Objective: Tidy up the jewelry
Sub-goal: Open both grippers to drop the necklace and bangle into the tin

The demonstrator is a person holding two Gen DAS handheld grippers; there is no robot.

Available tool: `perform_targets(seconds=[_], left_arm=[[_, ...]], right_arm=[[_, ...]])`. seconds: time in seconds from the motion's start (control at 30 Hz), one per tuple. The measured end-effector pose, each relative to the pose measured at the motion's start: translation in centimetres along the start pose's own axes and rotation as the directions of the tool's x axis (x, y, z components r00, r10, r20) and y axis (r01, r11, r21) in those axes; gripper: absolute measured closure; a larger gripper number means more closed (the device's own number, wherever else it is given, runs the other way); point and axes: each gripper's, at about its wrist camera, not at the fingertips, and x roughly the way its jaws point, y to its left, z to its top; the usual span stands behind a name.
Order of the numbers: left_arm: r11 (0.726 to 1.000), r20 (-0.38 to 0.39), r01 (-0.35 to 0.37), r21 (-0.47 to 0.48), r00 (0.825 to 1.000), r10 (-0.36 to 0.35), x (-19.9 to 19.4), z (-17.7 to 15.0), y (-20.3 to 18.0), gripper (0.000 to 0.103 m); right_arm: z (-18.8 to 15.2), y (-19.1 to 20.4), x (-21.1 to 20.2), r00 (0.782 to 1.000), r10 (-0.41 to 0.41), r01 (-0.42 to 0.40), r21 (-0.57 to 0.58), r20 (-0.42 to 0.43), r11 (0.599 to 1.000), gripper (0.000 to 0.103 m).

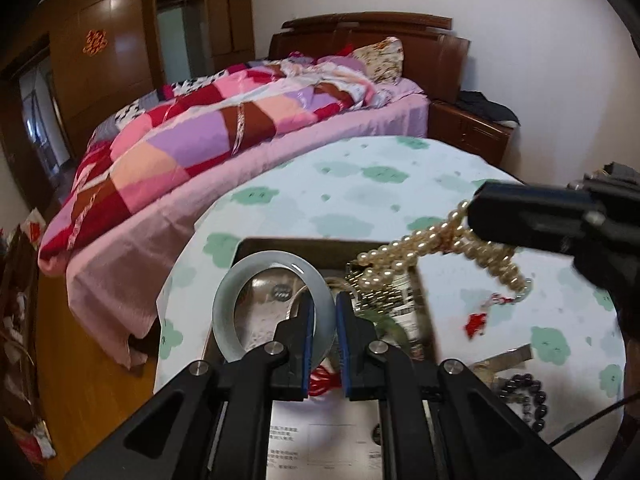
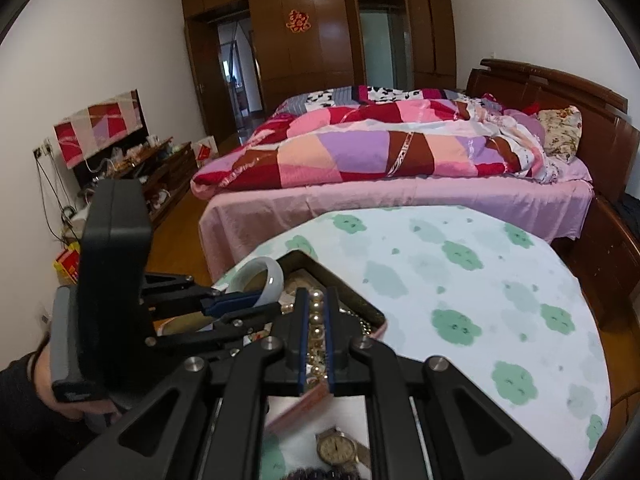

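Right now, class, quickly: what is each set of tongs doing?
Left tongs: closed on the pale jade bangle.
Right tongs: closed on the pearl necklace.

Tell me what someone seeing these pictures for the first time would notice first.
Probably the pale jade bangle clamped in the left gripper and the pearl necklace dangling from the right gripper, both over the open metal box on the cloud-print tablecloth. Behind them, the patchwork quilt on the bed stands out.
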Motion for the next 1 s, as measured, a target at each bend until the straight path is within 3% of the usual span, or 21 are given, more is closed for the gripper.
perform_targets(seconds=[0.33, 0.6, 0.67, 0.73, 0.8, 1.0], left_arm=[[1.0, -0.029, 0.0, -0.015, 1.0, 0.0, 0.8, -1.5, 0.8, 0.091], [1.0, -0.019, -0.006, -0.024, 1.0, 0.005, 0.6, -1.9, 0.9, 0.086], [1.0, -0.02, -0.004, -0.028, 1.0, 0.003, 0.3, -1.7, 0.7, 0.07], [0.999, 0.009, -0.026, -0.024, 1.0, 0.026, -0.4, -1.7, 0.5, 0.032], [0.999, 0.057, -0.028, -0.021, 0.998, 0.029, -1.3, -1.7, 0.3, 0.024], [0.999, 0.066, 0.014, -0.038, 0.998, -0.011, -2.5, -1.8, -0.3, 0.024]], right_arm=[[-2.4, 1.0, 3.3, 0.994, 0.032, -0.03, 0.019, -0.108, 0.999, 0.094], [-3.3, 0.7, 2.8, 0.992, 0.049, -0.044, 0.043, -0.12, 0.998, 0.088], [-3.6, 0.5, 2.7, 0.992, 0.039, -0.034, 0.042, -0.121, 0.999, 0.078], [-4.1, 0.2, 2.0, 0.992, 0.033, -0.027, 0.054, -0.118, 0.998, 0.055], [-4.5, -0.3, 1.0, 0.995, 0.02, -0.013, 0.062, -0.101, 0.998, 0.05], [-6.6, -3.1, -2.3, 0.993, -0.063, 0.072, 0.084, -0.096, 0.994, 0.044]])
